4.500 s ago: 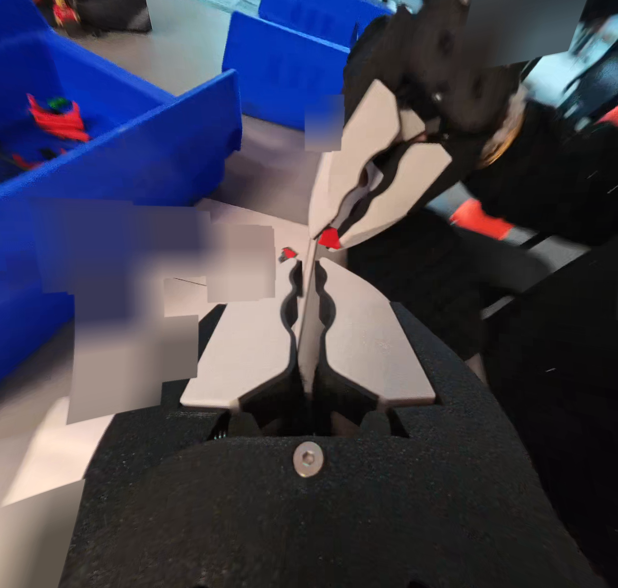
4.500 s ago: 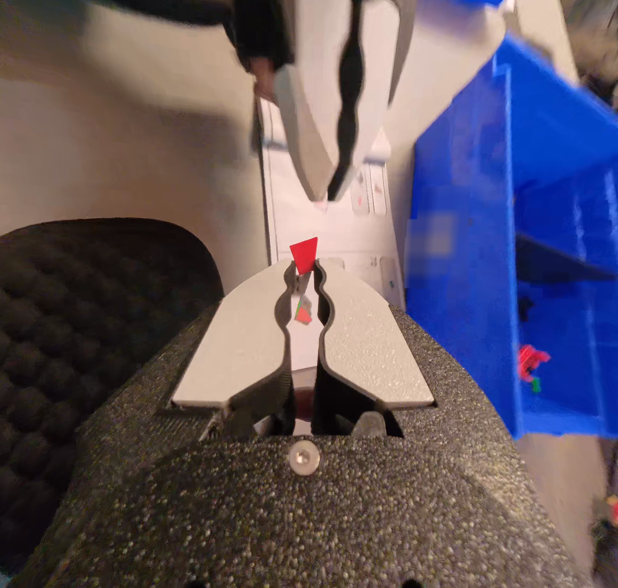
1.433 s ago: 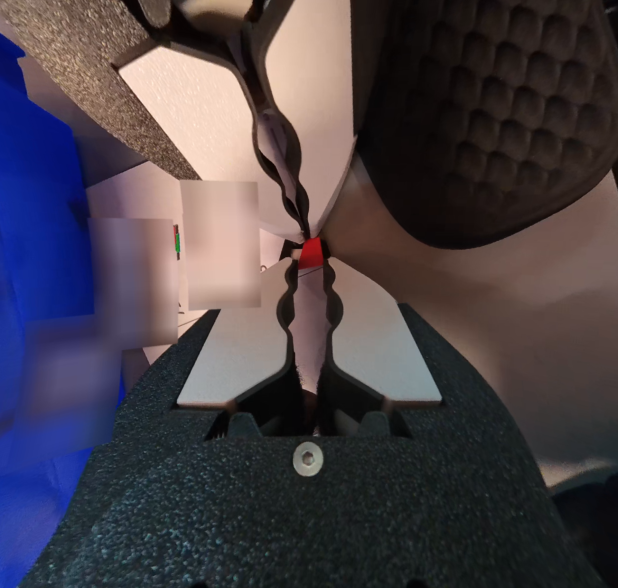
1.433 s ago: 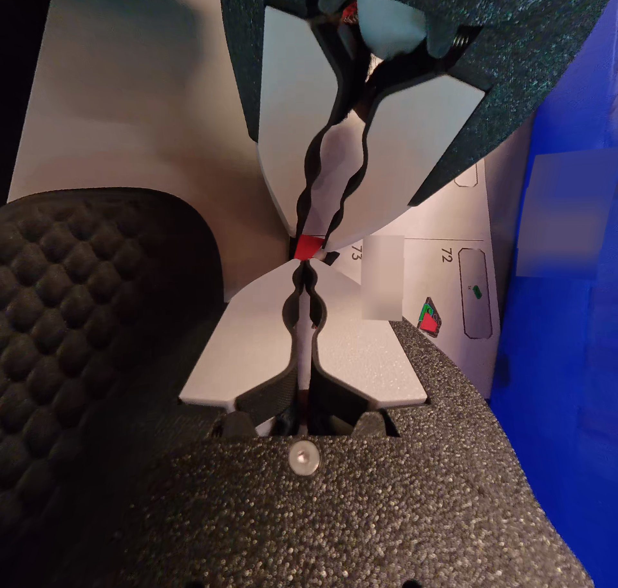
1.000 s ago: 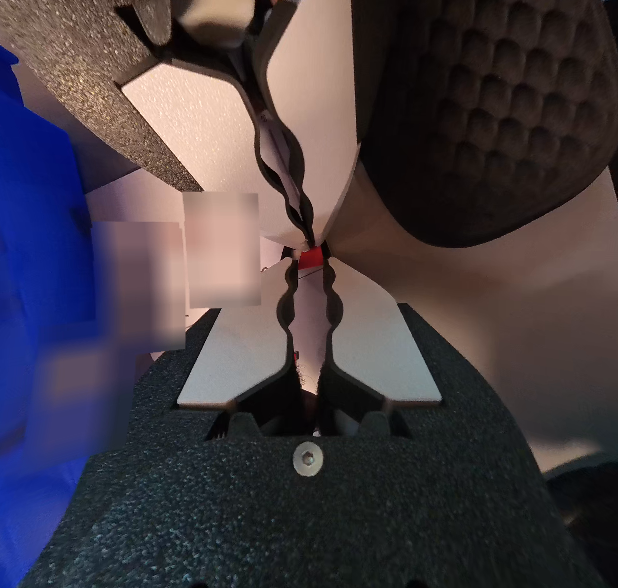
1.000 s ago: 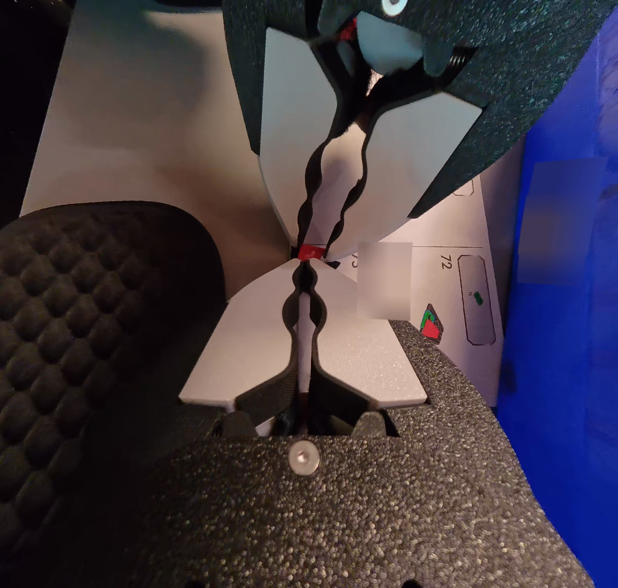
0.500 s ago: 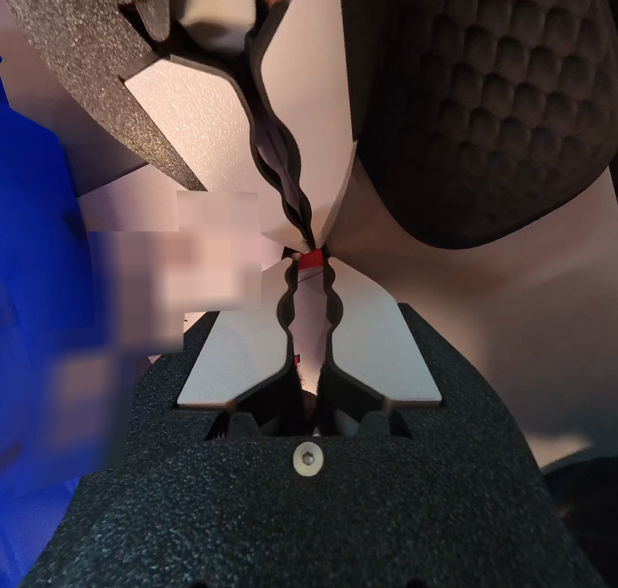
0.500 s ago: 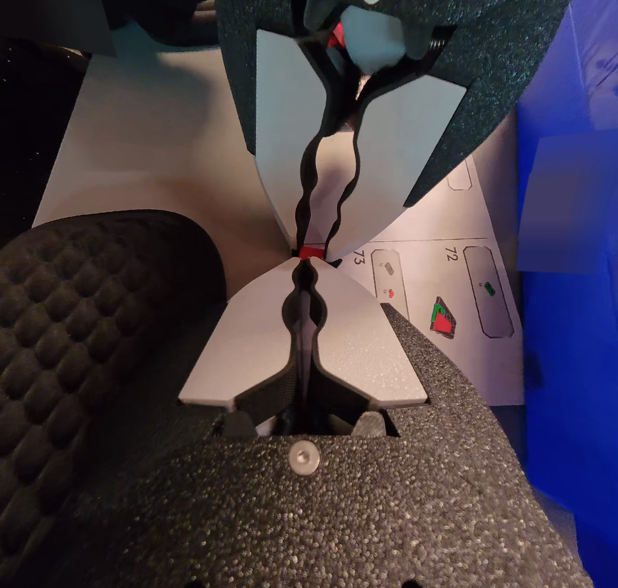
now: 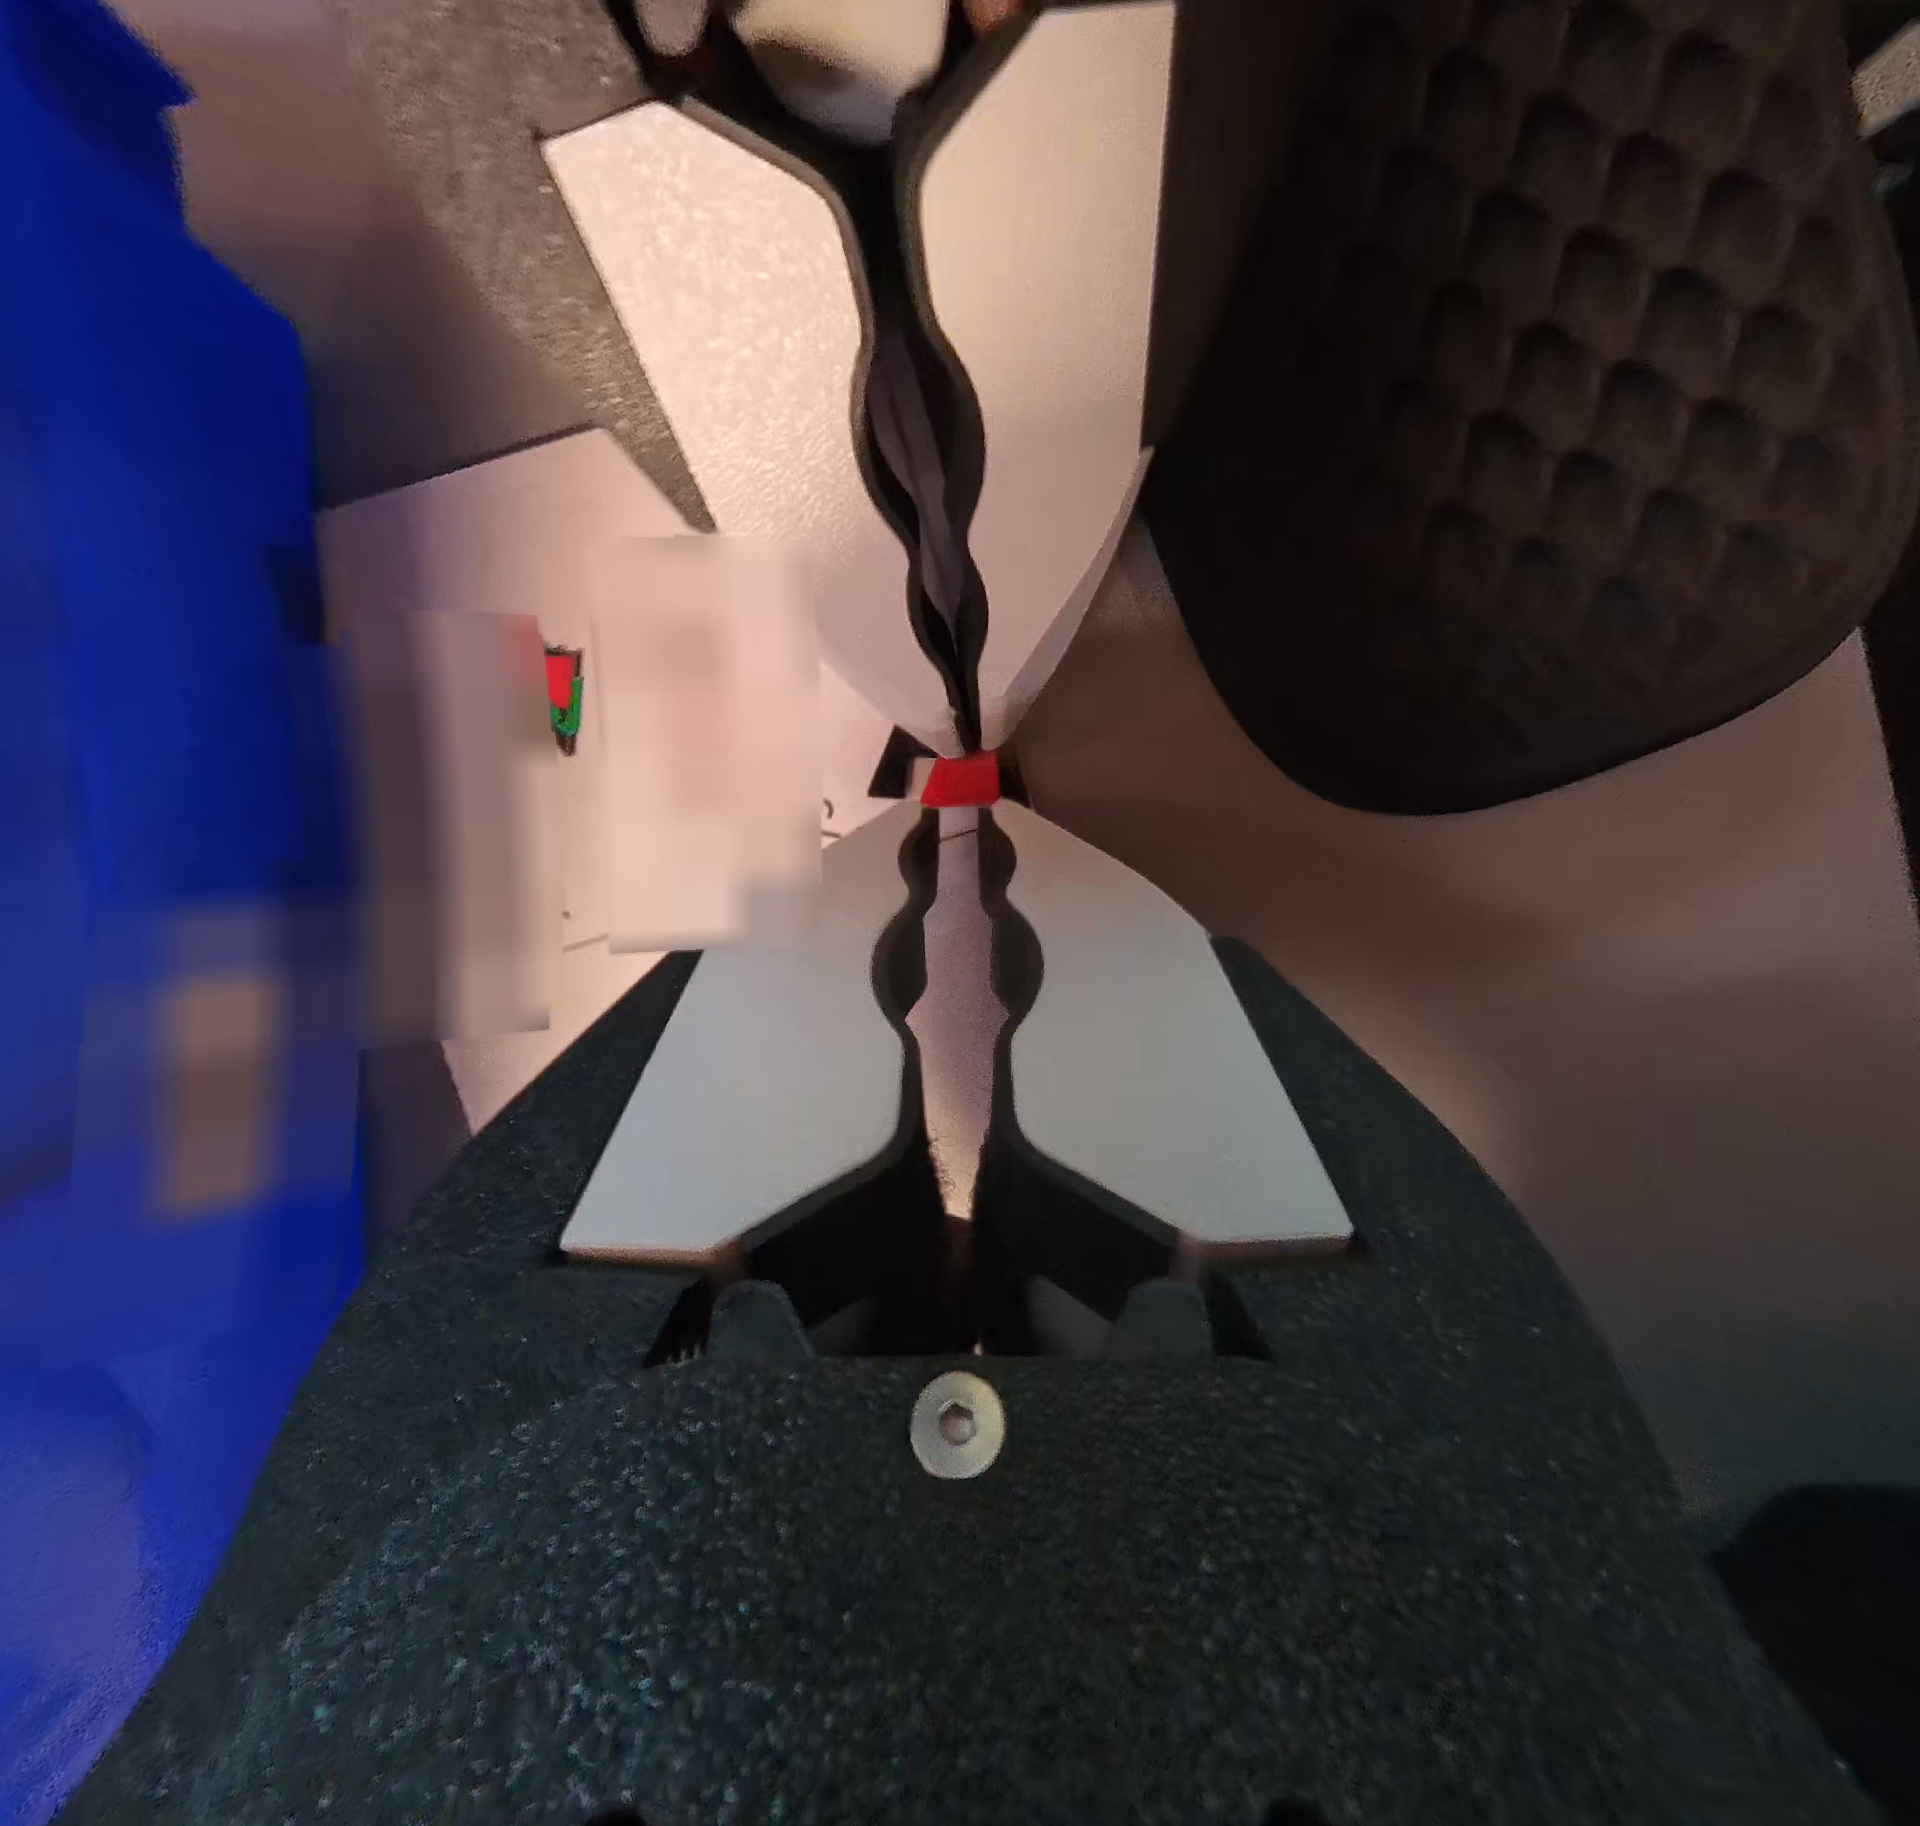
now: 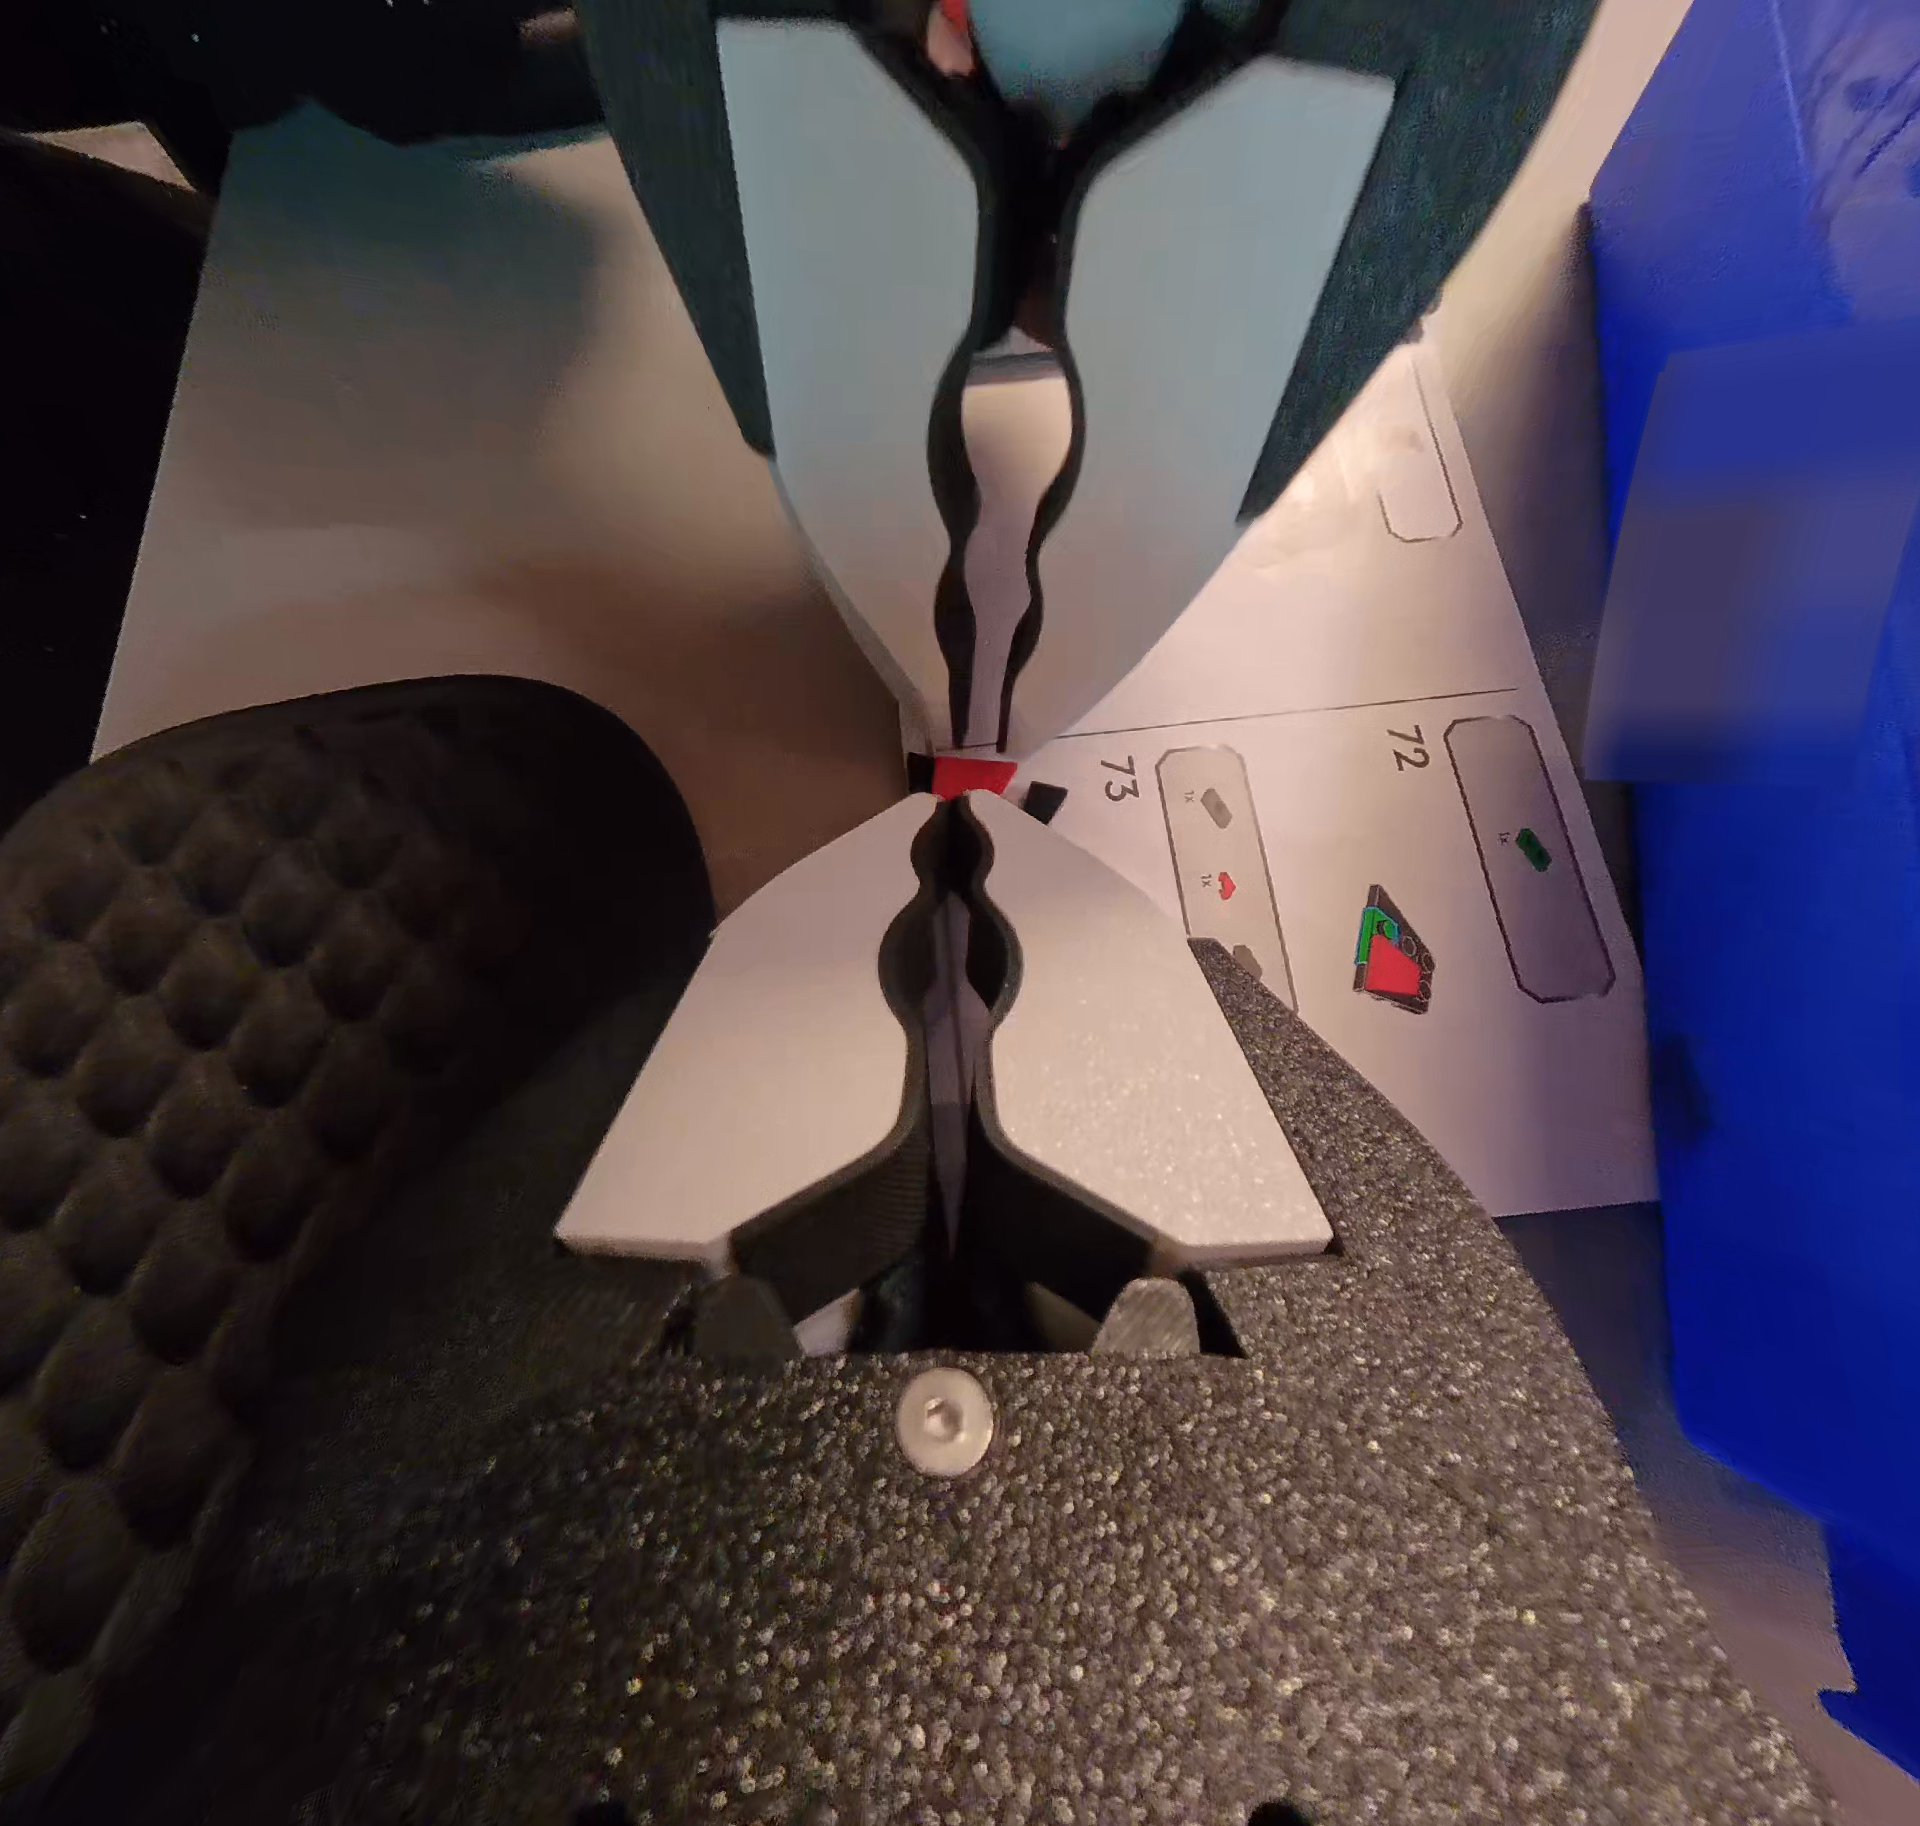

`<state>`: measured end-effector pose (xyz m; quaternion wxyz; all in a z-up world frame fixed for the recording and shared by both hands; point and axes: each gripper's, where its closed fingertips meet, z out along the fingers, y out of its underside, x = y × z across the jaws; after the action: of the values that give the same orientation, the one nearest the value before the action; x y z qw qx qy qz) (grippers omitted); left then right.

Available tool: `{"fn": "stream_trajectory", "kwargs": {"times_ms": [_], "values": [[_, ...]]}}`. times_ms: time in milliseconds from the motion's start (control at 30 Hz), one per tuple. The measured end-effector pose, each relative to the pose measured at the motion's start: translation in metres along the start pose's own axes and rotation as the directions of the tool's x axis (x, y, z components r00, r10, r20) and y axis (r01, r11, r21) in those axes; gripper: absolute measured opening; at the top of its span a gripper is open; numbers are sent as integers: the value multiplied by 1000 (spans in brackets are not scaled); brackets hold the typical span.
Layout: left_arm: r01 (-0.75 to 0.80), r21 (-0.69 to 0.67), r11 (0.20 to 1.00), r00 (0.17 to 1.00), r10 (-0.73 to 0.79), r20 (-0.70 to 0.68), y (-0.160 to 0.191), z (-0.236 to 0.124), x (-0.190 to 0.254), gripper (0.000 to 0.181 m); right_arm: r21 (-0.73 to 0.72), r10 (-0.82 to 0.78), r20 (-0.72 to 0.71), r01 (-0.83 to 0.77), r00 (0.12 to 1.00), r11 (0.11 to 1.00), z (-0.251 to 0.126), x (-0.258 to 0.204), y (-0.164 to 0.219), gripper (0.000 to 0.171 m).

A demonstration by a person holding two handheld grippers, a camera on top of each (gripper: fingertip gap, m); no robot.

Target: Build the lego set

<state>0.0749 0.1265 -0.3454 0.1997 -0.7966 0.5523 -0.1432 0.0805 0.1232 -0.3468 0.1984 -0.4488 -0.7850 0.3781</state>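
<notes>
The two grippers meet tip to tip over a pale table (image 10: 436, 488). The left gripper (image 9: 958, 820) and the right gripper (image 10: 961, 812) — both with smooth grey fingers, wavy inner edges and grainy black bodies — each pinch a small red lego piece (image 9: 959, 777), wedge-shaped, with black bits either side (too small to tell their form). Beneath lies a printed instruction sheet (image 10: 1351, 633); a glossy blue bin (image 10: 1787, 633) and a dimpled black foam pad (image 10: 260, 997) flank them.
</notes>
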Motion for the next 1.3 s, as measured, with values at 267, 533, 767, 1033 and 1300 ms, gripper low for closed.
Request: {"fn": "stream_trajectory", "kwargs": {"times_ms": [267, 533, 767, 1033, 1300], "values": [[156, 251, 955, 963, -204, 176, -16, -10, -3, 0, 34, -21, -13, 22, 1000, 999, 0, 0, 0, 2], [180, 211, 961, 963, -216, 159, -7, 7, -1, 0, 34, -24, -34, 25, 999, 999, 0, 0, 0, 2], [148, 158, 976, 979, -167, 115, -7, 7, -1, 0, 37, -22, -43, 23, 999, 999, 0, 1, -1, 1], [120, 138, 983, 983, -138, 124, -8, 7, -1, 0, 27, -14, -55, 15, 998, 1000, -9, 5, -3, 0], [126, 137, 982, 987, -138, 81, -8, 7, -1, 0, -47, 14, -44, -16, 999, 999, -2, 4, 4, 0]]}}
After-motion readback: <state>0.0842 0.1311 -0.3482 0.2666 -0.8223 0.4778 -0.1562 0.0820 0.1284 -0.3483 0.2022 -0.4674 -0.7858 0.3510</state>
